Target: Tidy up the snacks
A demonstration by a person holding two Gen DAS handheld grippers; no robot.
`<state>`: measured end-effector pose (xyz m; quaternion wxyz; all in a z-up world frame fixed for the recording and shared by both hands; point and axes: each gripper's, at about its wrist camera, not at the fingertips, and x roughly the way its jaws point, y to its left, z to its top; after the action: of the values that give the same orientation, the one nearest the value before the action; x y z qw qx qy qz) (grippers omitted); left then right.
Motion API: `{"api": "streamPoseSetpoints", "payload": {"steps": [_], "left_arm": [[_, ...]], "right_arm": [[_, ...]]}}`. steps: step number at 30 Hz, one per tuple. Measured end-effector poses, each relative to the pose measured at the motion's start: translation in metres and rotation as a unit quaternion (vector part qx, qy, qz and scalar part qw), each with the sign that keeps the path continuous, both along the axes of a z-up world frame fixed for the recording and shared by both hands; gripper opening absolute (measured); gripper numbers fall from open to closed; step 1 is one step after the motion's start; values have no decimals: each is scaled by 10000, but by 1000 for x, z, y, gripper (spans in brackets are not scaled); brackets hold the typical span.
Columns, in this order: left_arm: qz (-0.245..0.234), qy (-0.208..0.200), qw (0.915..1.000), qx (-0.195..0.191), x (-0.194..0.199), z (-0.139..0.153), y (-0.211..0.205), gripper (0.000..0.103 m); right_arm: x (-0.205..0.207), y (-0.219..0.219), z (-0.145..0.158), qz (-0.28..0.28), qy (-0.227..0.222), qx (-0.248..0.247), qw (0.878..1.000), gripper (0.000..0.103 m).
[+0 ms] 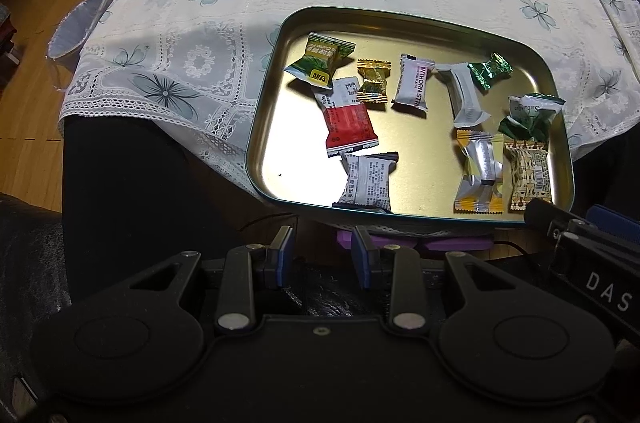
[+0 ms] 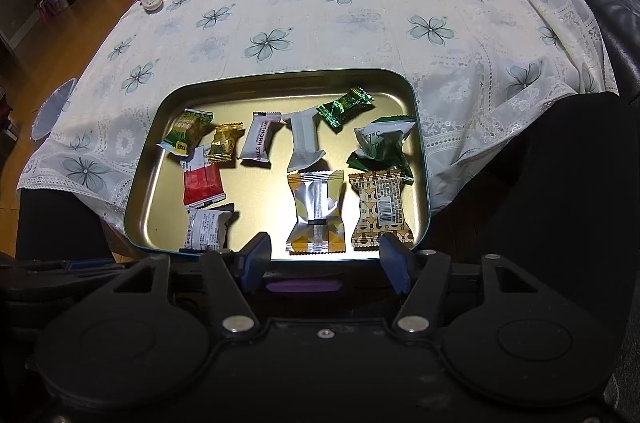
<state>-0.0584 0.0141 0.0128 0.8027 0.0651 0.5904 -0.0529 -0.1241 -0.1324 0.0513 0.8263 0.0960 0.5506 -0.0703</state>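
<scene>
Right wrist view: snacks (image 2: 316, 215) lie scattered in the tin tray (image 2: 144, 179) on the desk (image 2: 360, 35). Right gripper (image 2: 324, 263) and left gripper (image 1: 322, 255) hang short of it, jaws parted and empty; whether sorting is starting or finished cannot be told.

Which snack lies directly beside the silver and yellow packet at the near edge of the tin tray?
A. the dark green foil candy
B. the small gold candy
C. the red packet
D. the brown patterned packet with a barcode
D: the brown patterned packet lies right next to the silver and yellow packet along the near edge of the tin tray.
</scene>
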Motion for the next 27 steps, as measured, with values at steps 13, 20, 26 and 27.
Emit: {"api": "streamPoseSetpoints", "payload": {"steps": [13,20,26,27], "left_arm": [[-9,-23,10000,66,-1,0,-2,43],[-6,-30,10000,78,-1,0,-2,43],[-10,-27,10000,73,-2,0,-2,43],[-9,-28,10000,76,-1,1,-3,43]], "right_arm": [[-1,0,0,-41,43,-91,9999,73],[-1,0,0,-33,53,-107,9999,74],[-2,0,1,-23,41,-117,9999,74],[-2,0,1,-22,44,-116,9999,74]]}}
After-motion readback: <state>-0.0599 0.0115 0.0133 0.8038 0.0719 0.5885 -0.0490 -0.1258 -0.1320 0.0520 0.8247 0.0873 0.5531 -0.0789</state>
